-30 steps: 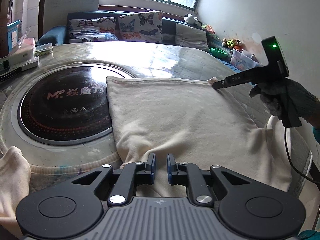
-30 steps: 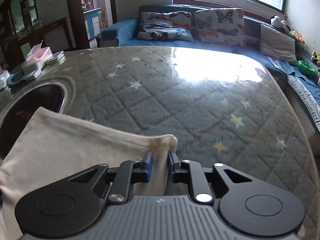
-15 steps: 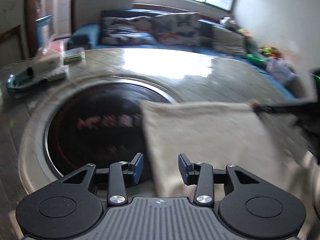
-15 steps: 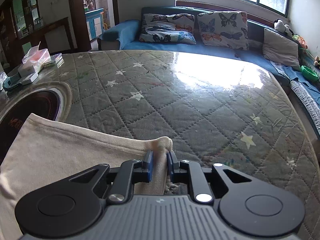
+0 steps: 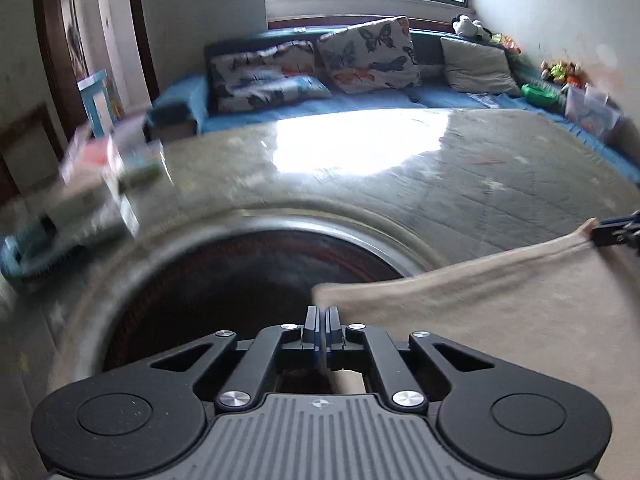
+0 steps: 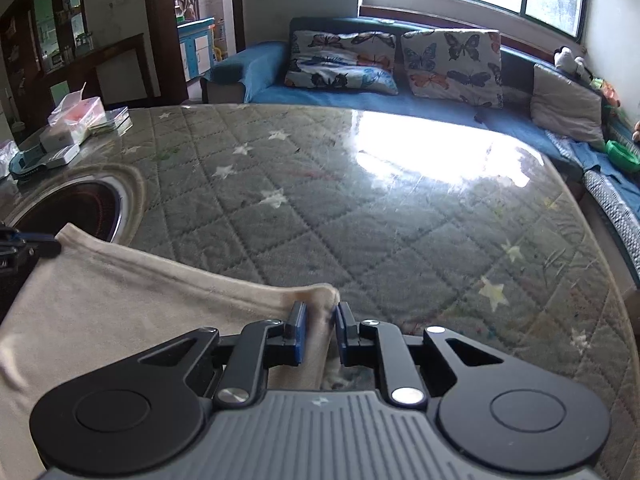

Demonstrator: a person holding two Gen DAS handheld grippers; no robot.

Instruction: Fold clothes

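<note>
- My left gripper (image 5: 321, 317) has its fingers pressed together; the near corner of the cream garment (image 5: 500, 320) lies right at the tips, and from the right wrist view that gripper's tip (image 6: 40, 245) is nipping the cloth's far-left corner, so I read it as pinching the fabric.
- My right gripper (image 6: 319, 325) has the garment's (image 6: 140, 300) other top corner bunched between its blue-padded fingers (image 6: 298, 330); the pads sit a little apart with a fold of cloth filling the gap between them.
- In the left wrist view the right gripper's tip (image 5: 616, 230) shows at the right edge, touching the cloth's far corner.
- The hemmed top edge of the cloth runs between the two grippers, sagging a little in the middle; the rest spreads toward me over the table.
- The table is covered by a quilted grey-green cover with pale stars (image 6: 360, 220), under a glossy sheet that throws back the window's glare.
- A round dark inset (image 5: 248, 280) is set in the table just beside the garment's left corner; the cloth's edge overlaps its rim.
- Boxes and a tissue pack (image 6: 76, 116) sit at the table's far left, well apart from the cloth.
- Beyond the table stands a blue sofa (image 6: 420, 98) with butterfly cushions (image 6: 452, 60), under a window.
</note>
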